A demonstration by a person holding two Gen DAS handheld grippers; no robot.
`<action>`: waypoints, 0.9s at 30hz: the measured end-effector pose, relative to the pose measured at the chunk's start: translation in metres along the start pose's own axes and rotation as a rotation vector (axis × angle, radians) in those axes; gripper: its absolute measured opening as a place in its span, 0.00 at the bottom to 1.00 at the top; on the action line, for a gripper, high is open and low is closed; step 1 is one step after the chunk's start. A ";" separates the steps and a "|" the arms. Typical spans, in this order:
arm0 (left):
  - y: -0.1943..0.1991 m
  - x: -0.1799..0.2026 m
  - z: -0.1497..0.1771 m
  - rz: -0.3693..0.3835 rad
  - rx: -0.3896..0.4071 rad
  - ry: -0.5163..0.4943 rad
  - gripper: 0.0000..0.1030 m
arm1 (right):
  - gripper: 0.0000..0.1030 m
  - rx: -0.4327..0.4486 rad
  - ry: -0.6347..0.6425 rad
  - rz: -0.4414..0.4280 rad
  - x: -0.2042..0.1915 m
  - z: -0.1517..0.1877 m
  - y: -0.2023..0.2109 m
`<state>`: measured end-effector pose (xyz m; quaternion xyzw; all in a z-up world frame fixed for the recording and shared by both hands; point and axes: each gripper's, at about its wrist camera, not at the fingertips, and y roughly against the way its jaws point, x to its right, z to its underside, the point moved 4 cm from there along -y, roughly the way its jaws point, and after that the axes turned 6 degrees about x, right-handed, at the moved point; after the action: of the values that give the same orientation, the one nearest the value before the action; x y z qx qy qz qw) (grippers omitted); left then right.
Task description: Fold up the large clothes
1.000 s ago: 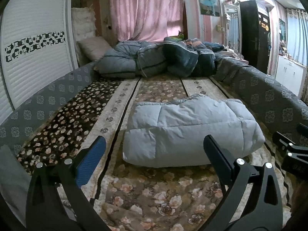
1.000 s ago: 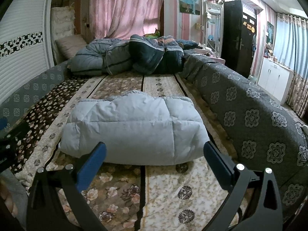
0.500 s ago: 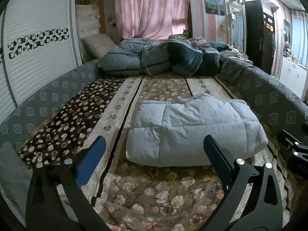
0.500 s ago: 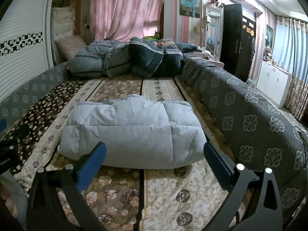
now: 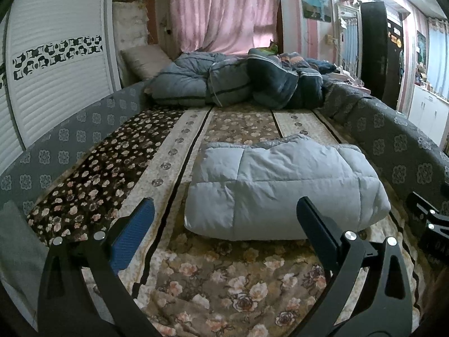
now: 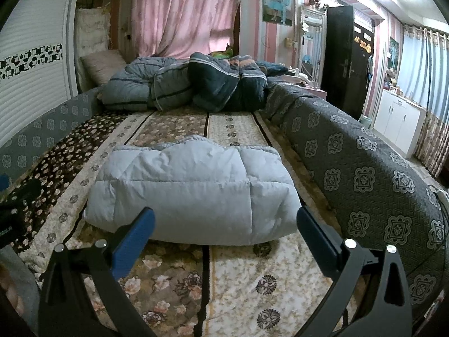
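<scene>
A pale blue quilted down garment [image 5: 283, 188] lies folded into a thick bundle on the flowered bedspread [image 5: 213, 280]; the right wrist view shows the same bundle [image 6: 190, 193] straight ahead. My left gripper [image 5: 224, 210] hovers open just short of its near edge, nothing between the fingers. My right gripper [image 6: 226, 219] is open too, a little before the bundle's near edge, and empty. Part of the right gripper [image 5: 432, 221] shows at the right edge of the left wrist view, and part of the left gripper [image 6: 16, 205] at the left edge of the right wrist view.
Crumpled grey and dark blue duvets [image 5: 238, 84] and a pillow [image 5: 143, 61] pile up at the bed's far end. A grey patterned cover [image 6: 364, 174] rises along the right side. White slatted wardrobe doors [image 5: 56, 84] stand left; a dark door [image 6: 348, 61] and white cabinet [image 6: 398, 123] right.
Both grippers have drawn back and risen slightly, so the folded bundle sits a bit farther off and lower in view. The jaws stay open and the bundle has not moved.
</scene>
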<state>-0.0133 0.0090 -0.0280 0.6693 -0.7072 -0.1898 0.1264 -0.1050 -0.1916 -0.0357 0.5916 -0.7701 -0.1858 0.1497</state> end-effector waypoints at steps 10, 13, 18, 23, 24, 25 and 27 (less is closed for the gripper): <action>0.001 0.000 -0.001 0.004 0.004 0.001 0.97 | 0.98 0.008 -0.010 0.002 0.002 -0.001 0.000; 0.001 -0.001 -0.001 0.005 0.004 0.001 0.97 | 0.98 0.001 -0.005 0.005 0.003 0.001 -0.001; 0.000 0.000 -0.001 0.005 0.009 -0.004 0.97 | 0.98 0.004 -0.008 0.009 0.002 0.001 -0.001; 0.000 0.000 -0.001 0.009 0.004 -0.001 0.97 | 0.98 0.000 -0.005 0.010 0.001 0.002 -0.002; 0.000 0.000 -0.001 0.009 0.002 0.001 0.97 | 0.98 0.000 -0.005 0.011 0.001 0.002 -0.002; 0.001 0.001 -0.001 0.009 -0.001 0.003 0.97 | 0.98 -0.001 -0.007 0.010 0.001 0.003 -0.001; 0.002 0.002 -0.002 0.010 -0.002 0.006 0.97 | 0.98 0.002 -0.005 0.008 0.001 0.002 -0.001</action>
<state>-0.0144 0.0069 -0.0256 0.6661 -0.7101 -0.1877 0.1299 -0.1053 -0.1928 -0.0386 0.5882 -0.7729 -0.1861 0.1480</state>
